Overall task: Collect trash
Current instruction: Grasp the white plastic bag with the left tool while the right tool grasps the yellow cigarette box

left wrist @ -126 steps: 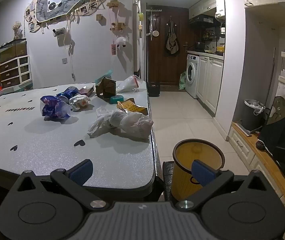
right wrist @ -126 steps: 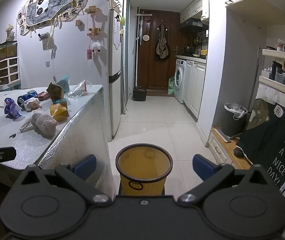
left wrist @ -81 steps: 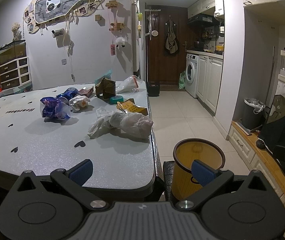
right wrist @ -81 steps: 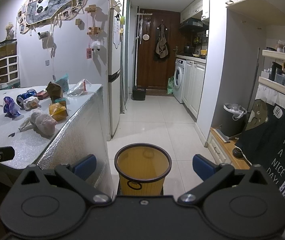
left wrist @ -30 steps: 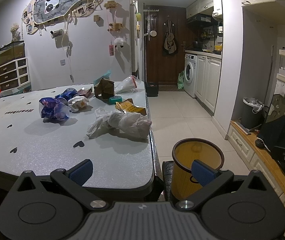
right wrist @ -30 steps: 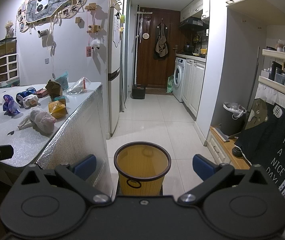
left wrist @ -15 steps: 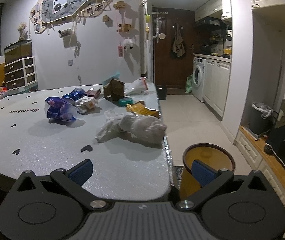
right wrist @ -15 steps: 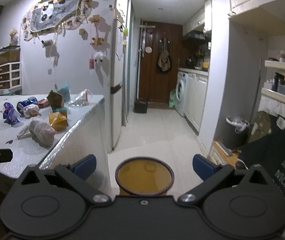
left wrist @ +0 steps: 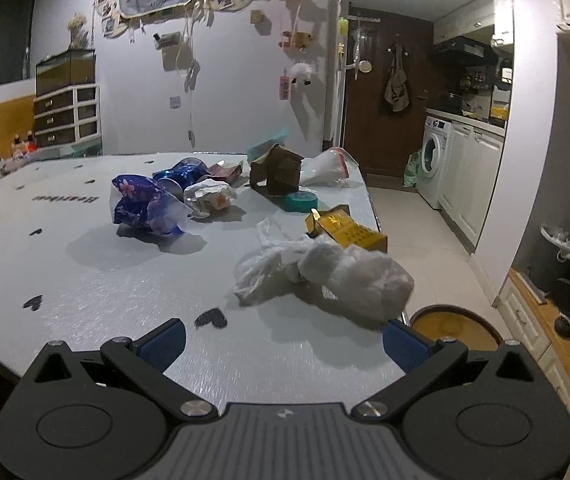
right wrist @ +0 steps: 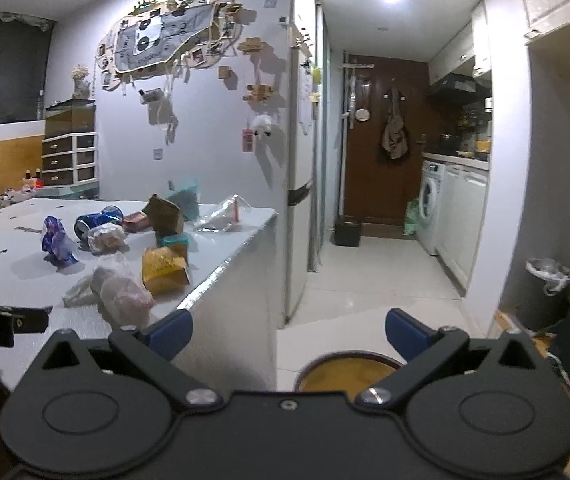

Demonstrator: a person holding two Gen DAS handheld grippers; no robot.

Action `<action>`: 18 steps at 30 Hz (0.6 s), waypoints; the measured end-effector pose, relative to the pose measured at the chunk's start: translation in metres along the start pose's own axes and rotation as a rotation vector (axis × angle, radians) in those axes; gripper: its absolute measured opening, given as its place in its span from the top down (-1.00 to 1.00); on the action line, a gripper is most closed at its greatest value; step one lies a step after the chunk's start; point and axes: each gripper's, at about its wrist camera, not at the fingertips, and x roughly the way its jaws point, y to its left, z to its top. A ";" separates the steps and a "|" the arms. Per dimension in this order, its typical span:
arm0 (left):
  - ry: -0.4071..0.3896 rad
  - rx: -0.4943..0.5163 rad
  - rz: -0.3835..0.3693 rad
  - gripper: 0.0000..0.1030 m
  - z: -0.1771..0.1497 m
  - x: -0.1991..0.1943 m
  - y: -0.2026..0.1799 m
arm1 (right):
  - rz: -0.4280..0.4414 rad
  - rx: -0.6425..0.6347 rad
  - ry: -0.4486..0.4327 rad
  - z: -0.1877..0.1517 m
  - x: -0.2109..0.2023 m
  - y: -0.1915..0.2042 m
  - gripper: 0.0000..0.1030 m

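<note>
Left view: my left gripper (left wrist: 284, 344), jaws spread and holding nothing, hangs low over the table (left wrist: 65, 280). A crumpled white plastic bag (left wrist: 325, 274) lies just ahead between the jaws, nearest to grab. A yellow box (left wrist: 345, 232) sits beyond it.

Right view: my right gripper (right wrist: 288, 332), jaws spread and unloaded, waits above the yellow bin (right wrist: 351, 372) on the floor, below the table's edge, handy for drops.
</note>
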 end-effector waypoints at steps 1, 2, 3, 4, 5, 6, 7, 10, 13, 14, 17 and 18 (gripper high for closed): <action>0.004 -0.013 -0.006 -1.00 0.003 0.004 0.001 | 0.016 0.005 0.002 0.003 0.008 0.001 -1.00; 0.011 -0.030 -0.014 -1.00 0.006 0.009 0.003 | 0.031 0.013 0.012 0.006 0.018 0.003 -1.00; 0.020 -0.046 -0.019 -1.00 0.009 0.014 0.004 | 0.037 0.021 0.022 0.009 0.027 0.005 -1.00; 0.030 -0.060 -0.024 -1.00 0.011 0.019 0.004 | 0.042 0.033 0.033 0.012 0.037 0.007 -1.00; 0.043 -0.072 -0.030 -1.00 0.014 0.024 0.005 | 0.045 0.047 0.037 0.013 0.045 0.008 -1.00; 0.053 -0.077 -0.036 -1.00 0.017 0.028 0.005 | 0.048 0.062 0.037 0.014 0.053 0.009 -1.00; 0.058 -0.080 -0.043 -1.00 0.018 0.031 0.005 | 0.051 0.075 0.036 0.016 0.061 0.010 -1.00; 0.072 -0.089 -0.072 -1.00 0.024 0.040 0.004 | 0.055 0.082 0.061 0.022 0.086 0.015 -1.00; 0.106 -0.118 -0.091 -1.00 0.032 0.047 0.005 | 0.082 0.085 0.079 0.023 0.109 0.018 -1.00; 0.113 -0.131 -0.095 -1.00 0.035 0.049 0.005 | 0.091 0.080 0.091 0.023 0.116 0.020 -1.00; 0.133 -0.176 -0.103 -1.00 0.043 0.056 0.005 | 0.079 0.026 0.114 0.025 0.135 0.029 -1.00; 0.142 -0.195 -0.107 -1.00 0.045 0.059 0.006 | 0.078 0.010 0.116 0.026 0.140 0.032 -1.00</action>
